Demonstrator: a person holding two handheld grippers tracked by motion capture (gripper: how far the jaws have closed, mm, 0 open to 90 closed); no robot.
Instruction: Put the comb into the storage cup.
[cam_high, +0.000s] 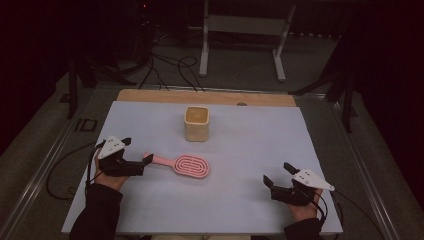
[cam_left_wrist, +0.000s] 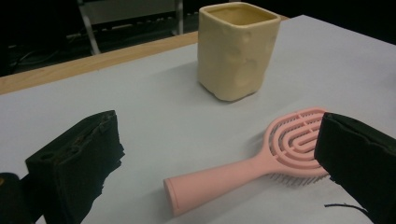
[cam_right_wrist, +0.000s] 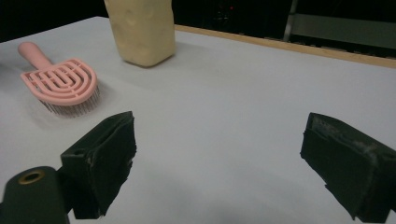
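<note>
Between the spread jaws of the left gripper (cam_high: 135, 152) lies the handle end of a pink hairbrush (cam_high: 186, 165). Its handle points toward that gripper, and its oval slotted head lies beyond the jaw tips, bristles down on the pale sheet (cam_high: 240, 150) that covers the table. From the left gripper view, the hairbrush (cam_left_wrist: 252, 163) rests flat between the two black jaws, which stand well apart; the rounded handle end sits in the gap nearer the right-hand jaw, and that jaw overlaps part of the head in the picture. Neither jaw is clamped on the brush, and whether one brushes against it cannot be told.

Past the brush, straight ahead of those jaws, a cream-coloured square cup (cam_left_wrist: 236, 49) stands upright and open at the top. From the high view, the cup (cam_high: 196, 123) is near the brush head but apart from it.

Well away from the brush, the right gripper (cam_high: 279, 175) hovers low over bare sheet, held in a hand (cam_high: 302, 207), its jaws wide open with nothing between them. From the right gripper view, the brush (cam_right_wrist: 58, 81) lies beyond the left-hand jaw, and the cup (cam_right_wrist: 140, 30) stands farther off, beyond the brush.

A wooden table edge (cam_high: 205, 97) shows past the sheet's far side.
</note>
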